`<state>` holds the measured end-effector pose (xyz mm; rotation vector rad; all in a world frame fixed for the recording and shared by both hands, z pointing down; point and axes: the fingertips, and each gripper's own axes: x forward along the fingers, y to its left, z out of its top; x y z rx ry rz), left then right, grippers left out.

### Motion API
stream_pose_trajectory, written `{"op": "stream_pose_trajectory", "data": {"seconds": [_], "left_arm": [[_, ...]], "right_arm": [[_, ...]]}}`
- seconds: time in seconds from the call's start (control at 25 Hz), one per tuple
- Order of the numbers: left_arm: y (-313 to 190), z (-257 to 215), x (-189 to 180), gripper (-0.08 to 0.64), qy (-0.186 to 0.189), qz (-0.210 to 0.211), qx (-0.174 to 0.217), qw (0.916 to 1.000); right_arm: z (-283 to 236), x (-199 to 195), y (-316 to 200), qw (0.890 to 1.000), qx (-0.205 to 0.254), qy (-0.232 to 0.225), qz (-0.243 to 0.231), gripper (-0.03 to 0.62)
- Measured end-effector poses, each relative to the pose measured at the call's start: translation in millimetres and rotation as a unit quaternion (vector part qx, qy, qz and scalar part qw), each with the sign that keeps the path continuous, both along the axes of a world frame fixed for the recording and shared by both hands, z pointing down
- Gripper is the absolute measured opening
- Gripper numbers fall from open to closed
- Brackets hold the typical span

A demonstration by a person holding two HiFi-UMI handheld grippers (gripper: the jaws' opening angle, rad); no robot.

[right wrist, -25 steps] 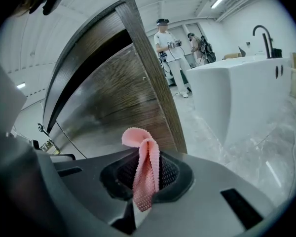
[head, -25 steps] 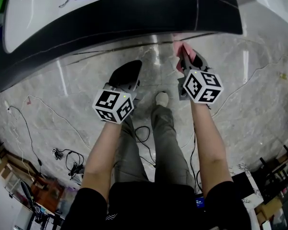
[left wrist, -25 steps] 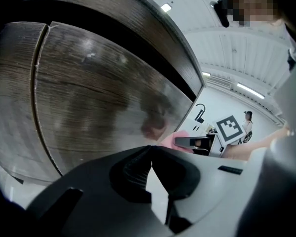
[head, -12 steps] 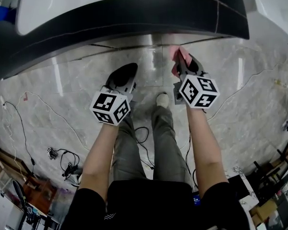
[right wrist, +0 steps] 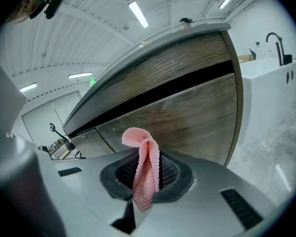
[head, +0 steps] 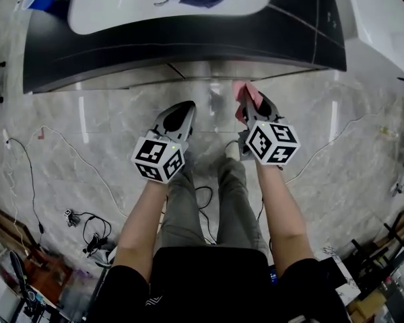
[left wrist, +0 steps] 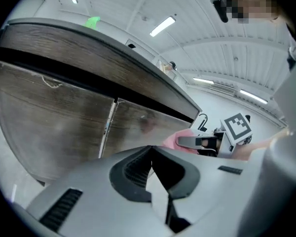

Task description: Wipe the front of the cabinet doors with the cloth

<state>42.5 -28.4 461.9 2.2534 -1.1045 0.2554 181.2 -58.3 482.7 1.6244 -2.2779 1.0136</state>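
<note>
Across the last 1 second the head view has taken in more of the counter [head: 121, 9]. The cabinet [head: 188, 46] has slid toward the top of the frame, and both grippers have sunk lower in it and drawn a little closer together. The cloth [head: 242, 89] has drifted with them, down and to the left. It is pink and clamped in the right gripper [head: 250, 108], whose jaws are clenched on its middle, so that a folded loop pokes out ahead of the tips and a tail hangs back toward the body. The left gripper [head: 180, 113] is pinched together on nothing and is held level with the right, just beside it. From the right gripper view the wood-grain doors [right wrist: 187, 112] fill the background behind the loop, with a gap that seems to remain between fabric and panel. The left gripper view shows the cloth close to the door right of the seam [left wrist: 107, 127], but contact cannot be confirmed there either. I read the shift as the person easing back or lifting the head rather than pressing in, so the wipe looks paused or not yet started. No streak or damp patch shows on the panels to mark progress. The next move would need the loop pushed flat against a door before sweeping, with the grip kept tight so the thin fold does not slip out.
</note>
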Motion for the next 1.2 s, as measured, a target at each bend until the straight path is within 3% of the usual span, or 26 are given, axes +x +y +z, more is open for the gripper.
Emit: {"op": "stream_pose_trajectory", "data": {"seconds": [0.48,0.64,1.2], "left_arm": [[39,-73,-55,0.008,-0.004,-0.009,0.013,0.9999],[55,-100,-61,0.008,0.002,-0.009,0.018,0.9998],[72,-192,-71,0.008,0.008,0.008,0.066,0.9977]], "right_arm": [[-83,-78,19,0.998,0.030,-0.015,-0.054,0.043],[-118,-85,27,0.997,0.041,-0.034,-0.048,0.043],[-204,-99,62,0.994,0.083,-0.039,-0.067,0.043]]}}
